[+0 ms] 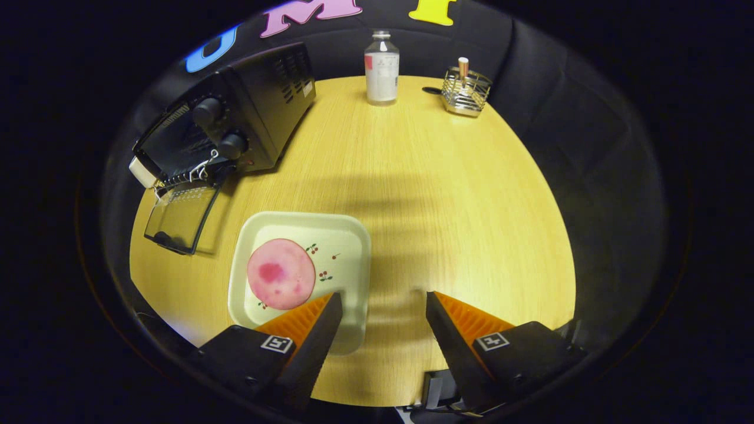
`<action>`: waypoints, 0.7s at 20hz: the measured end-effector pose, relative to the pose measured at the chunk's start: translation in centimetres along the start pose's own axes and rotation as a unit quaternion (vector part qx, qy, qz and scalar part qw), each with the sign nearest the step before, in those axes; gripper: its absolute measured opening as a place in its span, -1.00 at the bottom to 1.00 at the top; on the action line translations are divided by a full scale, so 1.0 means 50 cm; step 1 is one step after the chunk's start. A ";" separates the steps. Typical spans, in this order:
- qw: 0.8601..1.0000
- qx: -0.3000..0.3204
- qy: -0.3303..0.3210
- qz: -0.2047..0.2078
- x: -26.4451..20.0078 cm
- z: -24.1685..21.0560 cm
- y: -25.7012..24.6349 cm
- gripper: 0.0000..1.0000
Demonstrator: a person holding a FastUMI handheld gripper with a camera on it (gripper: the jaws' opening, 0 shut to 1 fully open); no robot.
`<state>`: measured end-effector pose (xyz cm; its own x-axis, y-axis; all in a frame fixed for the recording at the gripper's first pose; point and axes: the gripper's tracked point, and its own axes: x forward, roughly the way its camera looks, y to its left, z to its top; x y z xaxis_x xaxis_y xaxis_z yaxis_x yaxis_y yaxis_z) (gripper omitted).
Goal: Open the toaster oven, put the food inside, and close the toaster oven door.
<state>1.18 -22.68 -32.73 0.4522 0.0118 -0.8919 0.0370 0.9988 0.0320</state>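
Booth walled in dark cloth; a pale wood-grain desk (424,176) takes up the middle ground, lit bright near the centre with a soft shadow band lying across it ahead of the tool. Largest item: a black toaster oven (247,112), well beyond the fingers and off to their left, angled on the desk, two round knobs on its front panel, vent slots along its side. Its glass door (179,217) hangs dropped open, lying flat and low in front of the oven mouth, with a wire rack edge showing at the opening. Next in size: a cream square tray (339,235) with small cherry prints, just ahead of the left finger, whose tip overlaps the tray's near corner; whether they touch, cannot tell. On the tray, toward its left half, lies the food (281,274), a round pink slice with darker red blotches, flat, apart from the oven. Far across the desk, straight beyond the fingers, stands a clear bottle (382,69) with a label, upright, capped. To its right, near the desk's far rim, a small wire basket (466,93) holds an upright stick-like item with a pale top. Tool (383,306): fingers spread wide, bare desk showing between the tips, nothing gripped, hovering above the near side of the desk just right of the tray.
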 end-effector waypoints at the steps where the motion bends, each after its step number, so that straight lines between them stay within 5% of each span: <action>1: 1.000 -0.007 0.005 0.007 0.009 0.000 0.005 0.89; 9: 0.997 -0.009 0.033 0.067 0.015 -0.014 0.046 -0.43; 14: 0.993 0.022 0.032 0.109 0.018 -0.007 0.051 -0.82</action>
<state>1.38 -20.09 -33.62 0.3955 0.2318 -0.8887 -0.0166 0.9693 0.2454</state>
